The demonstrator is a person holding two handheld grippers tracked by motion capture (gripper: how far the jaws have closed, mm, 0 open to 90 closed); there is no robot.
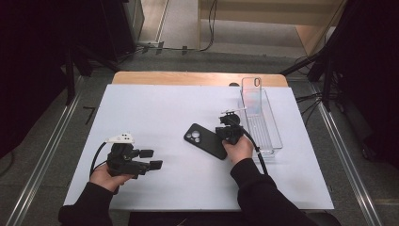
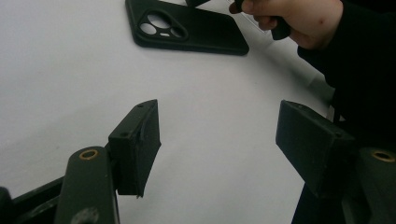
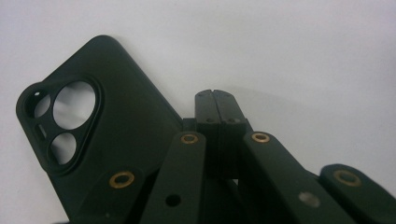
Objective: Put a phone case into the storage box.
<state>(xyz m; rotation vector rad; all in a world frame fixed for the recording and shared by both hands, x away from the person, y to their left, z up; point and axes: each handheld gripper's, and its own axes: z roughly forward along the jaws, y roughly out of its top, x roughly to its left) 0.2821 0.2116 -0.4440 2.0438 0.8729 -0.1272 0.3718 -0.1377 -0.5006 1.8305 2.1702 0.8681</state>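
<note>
My right tool (image 1: 231, 126) has its jaws pressed flat together with nothing between them; in the right gripper view the two black pads meet edge to edge just off the side of the black phone case (image 3: 100, 140), and I can't tell whether they touch it. From above, that tool sits at the case's right edge, tip pointing away from me, with my right hand (image 1: 239, 148) wrapped around its body and its cable trailing back along my sleeve. The black phone case (image 1: 205, 140) lies flat near the middle of the white desk (image 1: 155, 108), tilted, with its camera cutouts at the far left end. Just beyond the right tool stands a clear plastic tray (image 1: 270, 136), long and narrow, with a clear phone case (image 1: 251, 94) propped upright at its far end. My left tool (image 1: 151, 159) rests well apart from all this, at the near left of the desk, jaws standing apart and empty, pointing to the right; in the left gripper view I see bare desk between its pads and the black case farther off.
</note>
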